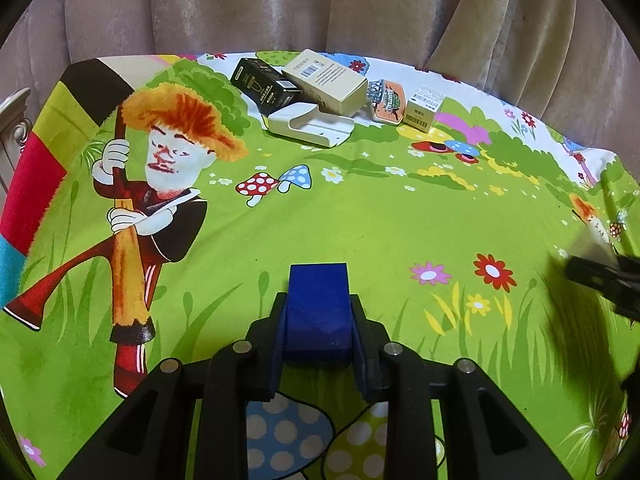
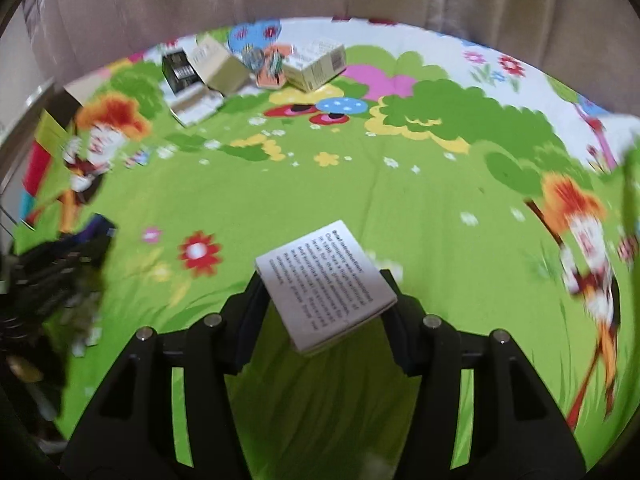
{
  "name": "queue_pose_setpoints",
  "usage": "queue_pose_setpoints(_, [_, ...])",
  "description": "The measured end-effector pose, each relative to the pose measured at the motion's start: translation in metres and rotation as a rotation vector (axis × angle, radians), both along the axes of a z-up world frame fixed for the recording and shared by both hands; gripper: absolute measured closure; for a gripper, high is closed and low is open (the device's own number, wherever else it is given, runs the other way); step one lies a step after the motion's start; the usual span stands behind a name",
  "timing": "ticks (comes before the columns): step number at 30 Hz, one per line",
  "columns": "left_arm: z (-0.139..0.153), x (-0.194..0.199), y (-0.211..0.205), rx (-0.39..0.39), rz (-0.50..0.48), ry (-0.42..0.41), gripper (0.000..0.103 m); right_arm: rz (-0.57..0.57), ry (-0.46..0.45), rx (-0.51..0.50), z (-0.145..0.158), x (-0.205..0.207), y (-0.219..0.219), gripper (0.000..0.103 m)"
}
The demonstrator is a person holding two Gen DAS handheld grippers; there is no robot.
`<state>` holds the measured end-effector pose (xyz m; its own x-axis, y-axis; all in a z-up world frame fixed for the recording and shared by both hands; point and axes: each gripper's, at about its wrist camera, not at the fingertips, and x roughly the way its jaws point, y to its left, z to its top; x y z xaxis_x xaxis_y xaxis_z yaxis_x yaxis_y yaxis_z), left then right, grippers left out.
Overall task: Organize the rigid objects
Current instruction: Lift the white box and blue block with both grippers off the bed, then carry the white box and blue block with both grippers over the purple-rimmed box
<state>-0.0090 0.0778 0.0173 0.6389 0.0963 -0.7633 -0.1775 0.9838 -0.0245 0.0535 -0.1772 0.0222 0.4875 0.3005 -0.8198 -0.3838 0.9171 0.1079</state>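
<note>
Left gripper (image 1: 318,320): blue block (image 1: 318,308) pinched between jaws, held above bedsheet (image 1: 360,220), near edge. Right gripper (image 2: 326,300): white printed box (image 2: 326,284) clamped, tilted, likely in carriage. Sorted boxes (image 1: 324,82) clustered at far edge, probable destination for both.

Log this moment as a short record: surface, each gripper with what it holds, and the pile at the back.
surface: cartoon-print cloth, mostly green
left gripper: shut on blue block
right gripper: shut on white printed box, tilted
back pile: black box, beige box, white tray, orange pack, small barcode box, clustered near the curtain
</note>
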Motion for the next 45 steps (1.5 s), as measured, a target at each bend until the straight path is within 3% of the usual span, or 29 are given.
queue_pose_setpoints(5, [0.0, -0.001, 0.002, -0.02, 0.001, -0.005, 0.075, -0.061, -0.026, 0.057, 0.012, -0.059, -0.018, 0.045])
queue_pose_setpoints(9, [0.0, -0.001, 0.004, -0.032, 0.002, -0.008, 0.075, -0.079, 0.026, 0.04, 0.004, -0.095, -0.034, 0.045])
queue_pose_setpoints(12, [0.0, -0.001, 0.003, -0.03, 0.003, -0.007, 0.075, -0.084, 0.03, -0.011, 0.003, -0.113, -0.045, 0.045])
queue_pose_setpoints(18, [0.001, 0.0, -0.008, 0.032, -0.013, 0.008, 0.075, -0.141, 0.059, -0.018, 0.003, -0.136, -0.077, 0.045])
queue_pose_setpoints(22, [0.01, -0.019, -0.026, -0.027, -0.059, -0.007, 0.075, -0.169, 0.038, -0.003, 0.013, -0.15, -0.091, 0.045])
queue_pose_setpoints(32, [0.025, -0.082, -0.124, -0.1, -0.312, -0.015, 0.075, -0.219, -0.015, -0.026, 0.036, -0.195, -0.142, 0.045])
queue_pose_setpoints(45, [0.038, -0.125, -0.246, -0.036, -0.612, 0.026, 0.075, -0.35, -0.028, -0.004, 0.044, -0.252, -0.23, 0.045])
